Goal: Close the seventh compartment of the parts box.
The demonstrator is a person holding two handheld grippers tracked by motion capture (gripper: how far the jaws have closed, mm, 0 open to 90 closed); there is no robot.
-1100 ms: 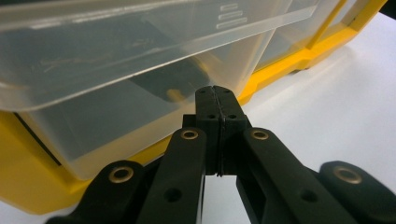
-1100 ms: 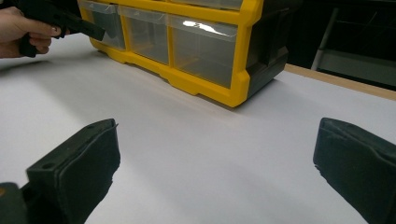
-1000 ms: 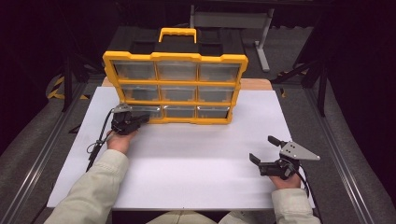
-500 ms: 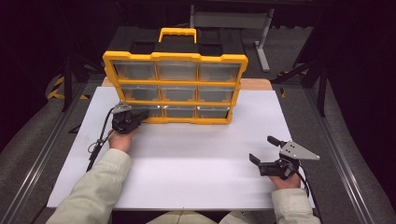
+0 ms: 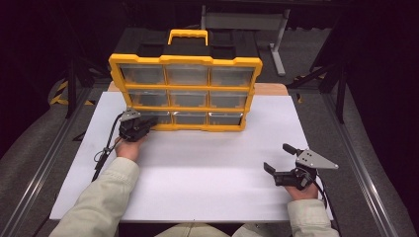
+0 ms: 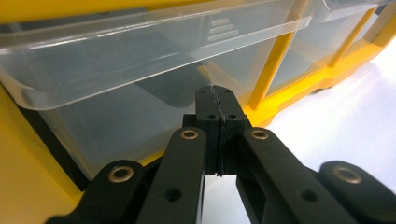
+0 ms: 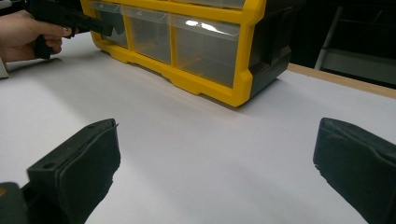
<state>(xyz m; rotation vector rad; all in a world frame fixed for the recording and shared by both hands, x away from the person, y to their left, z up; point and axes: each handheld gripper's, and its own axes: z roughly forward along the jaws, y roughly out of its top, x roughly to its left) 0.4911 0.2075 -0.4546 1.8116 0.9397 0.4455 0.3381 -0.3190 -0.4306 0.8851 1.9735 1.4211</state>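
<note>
While drawer contents unreadable: left gripper [image 6: 217, 109] pinched closed at bottom-left drawer [image 6: 140, 93], right gripper [image 7: 215, 172] wide.

The high view looked forward and down on the counter [image 5: 207, 163]. The left gripper view sat very close to the yellow organizer [image 6: 280, 60] (bottom drawers); the right gripper view faced it low, from farther off.

Left gripper [image 5: 148, 121]: jaws pressed together, pointing toward 2 o'clock, forearm extended from 6 o'clock. Right gripper [image 5: 279, 159]: jaws spread wide, pointing toward 10 o'clock, held low at 4 o'clock, hand [image 5: 300, 186] behind.
</note>
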